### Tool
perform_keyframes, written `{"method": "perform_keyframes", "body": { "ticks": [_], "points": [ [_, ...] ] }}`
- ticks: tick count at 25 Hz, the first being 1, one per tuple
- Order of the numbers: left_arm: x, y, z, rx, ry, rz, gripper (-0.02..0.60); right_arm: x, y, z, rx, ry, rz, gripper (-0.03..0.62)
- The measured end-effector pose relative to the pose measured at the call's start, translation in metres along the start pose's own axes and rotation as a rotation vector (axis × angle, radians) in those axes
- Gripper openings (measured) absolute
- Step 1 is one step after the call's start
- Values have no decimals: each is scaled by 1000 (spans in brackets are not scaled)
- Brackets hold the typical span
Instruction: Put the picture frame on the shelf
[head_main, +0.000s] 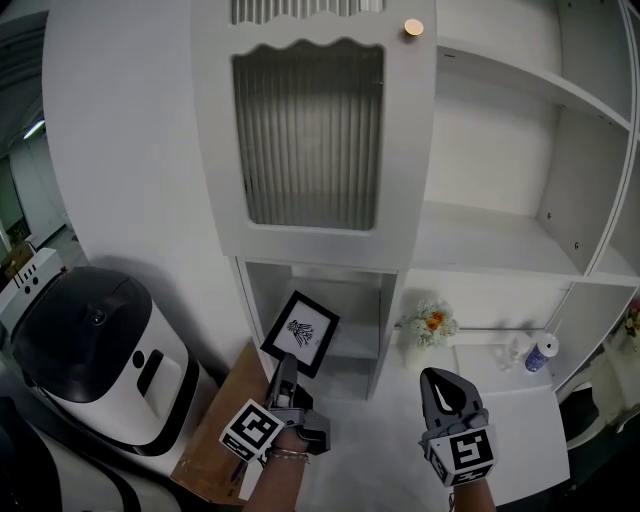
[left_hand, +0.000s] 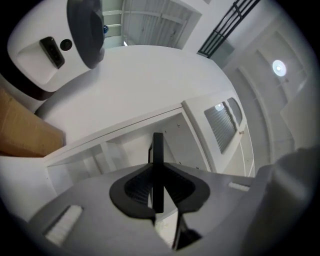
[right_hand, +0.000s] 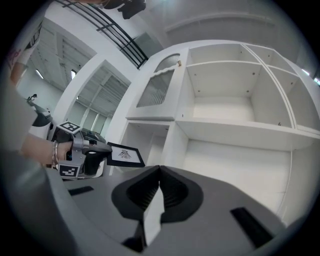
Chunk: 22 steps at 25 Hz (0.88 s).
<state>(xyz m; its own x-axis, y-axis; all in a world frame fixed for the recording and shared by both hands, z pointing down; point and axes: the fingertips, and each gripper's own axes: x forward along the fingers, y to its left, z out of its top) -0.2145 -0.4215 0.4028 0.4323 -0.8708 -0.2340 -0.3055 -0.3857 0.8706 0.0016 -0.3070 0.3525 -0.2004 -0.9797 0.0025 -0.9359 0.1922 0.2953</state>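
Head view shows one picture frame (head_main: 300, 333), two grippers, one white shelf unit (head_main: 505, 250), one bunch of flowers (head_main: 430, 324) and one bottle (head_main: 541, 353). The left gripper (head_main: 286, 366) pinches the frame's lower corner and holds it tilted in front of the low open compartment, while the right gripper (head_main: 446, 378) hangs well to its right. Left gripper view: the frame (left_hand: 157, 150) stands edge-on, clamped between the narrow jaws. Right gripper view: the right gripper's (right_hand: 159, 172) jaws meet on nothing, and the frame (right_hand: 125, 154) is off to the left.

Bright, even indoor light; fisheye warping with dark corners.
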Motion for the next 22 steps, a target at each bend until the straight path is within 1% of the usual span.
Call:
{"method": "perform_keyframes", "body": {
  "ticks": [8, 10, 17, 20, 22],
  "points": [
    [10, 39, -18, -236, -57, 80, 67, 17, -7, -9, -16, 11, 60, 8],
    [11, 47, -22, -281, -71, 99, 67, 21, -7, -13, -13, 17, 74, 8],
    [17, 62, -35, -351, -89, 132, 67, 29, -9, -26, -7, 33, 102, 8],
    [22, 68, -41, -382, -82, 158, 69, 30, -11, -27, -5, 29, 107, 8],
    [26, 70, -43, -403, -79, 162, 68, 31, -13, -27, -3, 27, 107, 8]
  ]
}}
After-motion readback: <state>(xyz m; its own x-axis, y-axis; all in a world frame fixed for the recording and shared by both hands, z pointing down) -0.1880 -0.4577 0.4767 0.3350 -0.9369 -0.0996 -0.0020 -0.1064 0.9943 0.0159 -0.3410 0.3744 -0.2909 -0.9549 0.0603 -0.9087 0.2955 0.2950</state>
